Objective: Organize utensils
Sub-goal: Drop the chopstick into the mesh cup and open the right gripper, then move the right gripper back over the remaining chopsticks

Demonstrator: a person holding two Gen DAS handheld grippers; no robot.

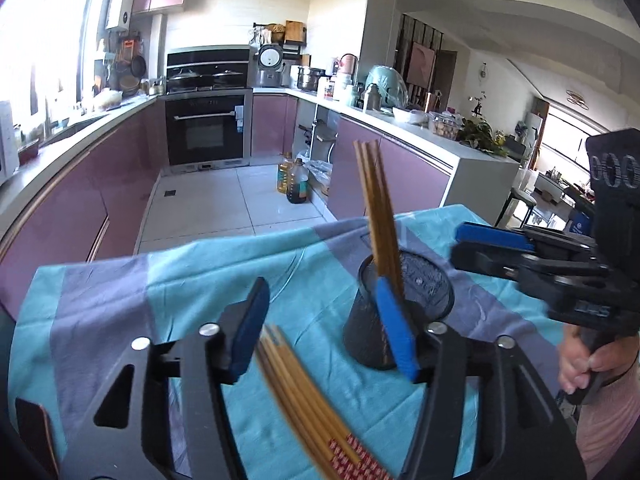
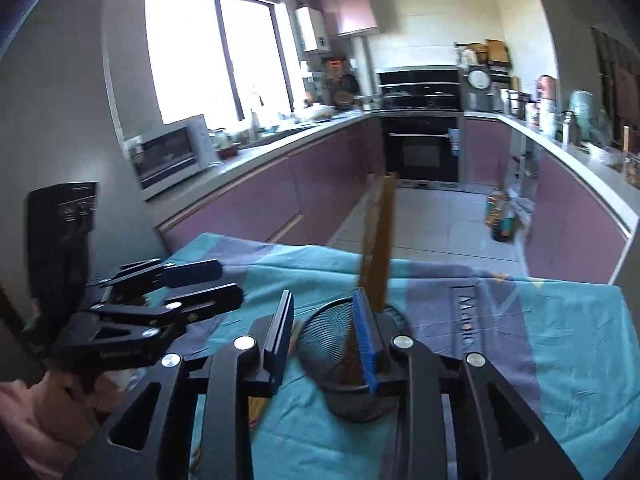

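A black mesh holder (image 1: 364, 332) stands on the blue and purple cloth (image 1: 120, 300). Several wooden chopsticks (image 1: 376, 208) stand upright in it. More chopsticks (image 1: 304, 396) lie flat on the cloth between my left gripper's fingers. My left gripper (image 1: 324, 328) is open and empty above them, left of the holder. My right gripper (image 2: 324, 336) is open and empty, just over the holder (image 2: 332, 340) and its upright chopsticks (image 2: 380, 240). It shows from the side in the left wrist view (image 1: 476, 246). The left gripper shows in the right wrist view (image 2: 224, 284).
The cloth-covered table ends at its far edge (image 1: 240, 240) over a tiled floor. Oil bottles (image 1: 294, 178) stand on the floor by purple cabinets. A dark phone-like object (image 1: 34, 428) lies at the table's left front.
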